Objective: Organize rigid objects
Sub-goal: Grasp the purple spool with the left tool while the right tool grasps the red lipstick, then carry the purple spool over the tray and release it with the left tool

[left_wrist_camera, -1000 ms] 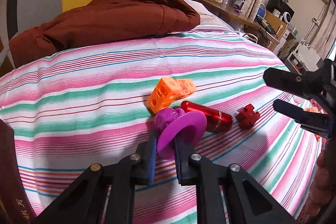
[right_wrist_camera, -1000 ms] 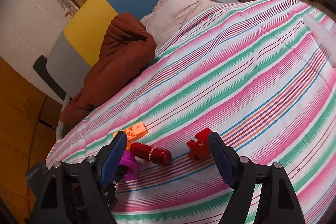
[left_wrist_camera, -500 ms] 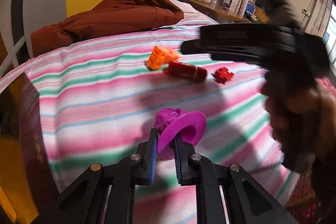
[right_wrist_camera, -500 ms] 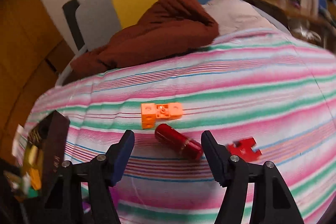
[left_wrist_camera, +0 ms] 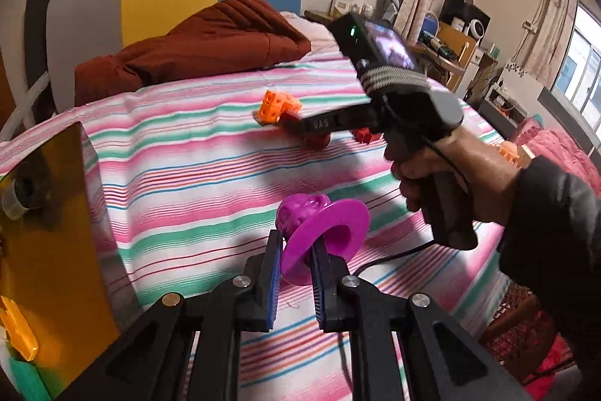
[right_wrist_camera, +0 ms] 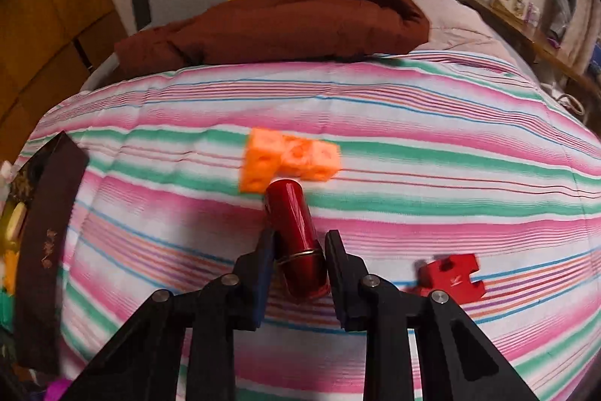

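**Right gripper closes on the red cylinder**

The right gripper (right_wrist_camera: 296, 247), wide open a second ago, has just been closing and now clamps the red cylinder (right_wrist_camera: 295, 232). The left gripper (left_wrist_camera: 295, 250) carries the purple toy (left_wrist_camera: 319, 228) away from the pieces, toward the gold box (left_wrist_camera: 49, 232) at the bedspread's left edge

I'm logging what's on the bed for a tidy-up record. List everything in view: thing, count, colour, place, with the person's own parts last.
Tube: 1, dark red, mid-bed, between the right tool's fingers.
Block piece: 1, orange, just beyond the tube.
Puzzle piece: 1, red, right of the tube.
Hat toy: 1, purple, held off the bed by the left tool.
Box: 1, dark outside, yellow inside, bed's left edge.
Blanket: 1, brown, at the headboard.
Bedspread: 1, pink, green and white stripes.
Left tool: shut on the hat toy.
Right tool: jaws have just been closing, now on the tube.
Hand: 1, gripping the right tool's handle.
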Demonstrator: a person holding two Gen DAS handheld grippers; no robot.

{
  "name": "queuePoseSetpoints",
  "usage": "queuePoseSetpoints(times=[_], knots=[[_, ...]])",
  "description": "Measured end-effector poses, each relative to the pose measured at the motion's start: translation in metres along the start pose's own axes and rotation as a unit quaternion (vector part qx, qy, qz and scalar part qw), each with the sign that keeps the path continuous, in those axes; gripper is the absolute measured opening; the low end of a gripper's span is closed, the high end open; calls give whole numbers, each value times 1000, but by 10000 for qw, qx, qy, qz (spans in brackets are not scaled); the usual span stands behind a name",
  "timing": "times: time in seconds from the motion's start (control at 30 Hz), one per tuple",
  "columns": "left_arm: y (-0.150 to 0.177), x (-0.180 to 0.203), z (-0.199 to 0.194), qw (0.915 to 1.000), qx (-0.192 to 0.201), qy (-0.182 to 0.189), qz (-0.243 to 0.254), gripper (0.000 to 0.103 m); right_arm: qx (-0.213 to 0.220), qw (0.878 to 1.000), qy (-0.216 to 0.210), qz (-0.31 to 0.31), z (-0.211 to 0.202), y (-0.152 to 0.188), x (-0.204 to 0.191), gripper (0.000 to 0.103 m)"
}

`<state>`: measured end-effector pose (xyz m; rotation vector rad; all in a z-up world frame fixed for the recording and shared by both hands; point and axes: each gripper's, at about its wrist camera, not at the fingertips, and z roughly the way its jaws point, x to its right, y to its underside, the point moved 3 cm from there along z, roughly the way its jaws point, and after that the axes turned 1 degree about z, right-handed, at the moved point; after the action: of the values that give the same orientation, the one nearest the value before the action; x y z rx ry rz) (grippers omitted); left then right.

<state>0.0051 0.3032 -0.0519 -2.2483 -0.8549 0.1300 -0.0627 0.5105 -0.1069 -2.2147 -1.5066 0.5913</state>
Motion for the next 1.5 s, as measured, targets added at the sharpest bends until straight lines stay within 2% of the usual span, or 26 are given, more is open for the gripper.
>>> queuePoseSetpoints(times=[0.2,0.47,0.67,0.8,1.0,1.23,1.4,1.5], knots=[[3,-12,-32,9996,224,-82,-176,13,-278,9976,-637,-58,1,9,-23,28],[9,-31,-59,9984,376,-236,-357,13,-278,9978,-579,-187,3,10,-34,28],[17,-44,-77,9968,435,-465,-479,13,-314,9981,-350,-404,10,12,-40,27],[23,-61,-92,9941,500,-677,-688,13,-377,9971,-445,-481,9,14,-47,27],[36,-95,-120,9865,619,-1120,-1026,13,-413,9965,-578,-440,10,15,-51,27],[59,-146,-150,9712,709,-1717,-1493,13,-382,9967,-420,-585,6,20,-69,27],[74,-181,-162,9593,705,-1865,-2000,13,-306,9962,-348,-743,6,24,-75,27],[79,-193,-164,9552,709,-1876,-2175,13,-298,9961,-329,-764,6,24,-75,27]])
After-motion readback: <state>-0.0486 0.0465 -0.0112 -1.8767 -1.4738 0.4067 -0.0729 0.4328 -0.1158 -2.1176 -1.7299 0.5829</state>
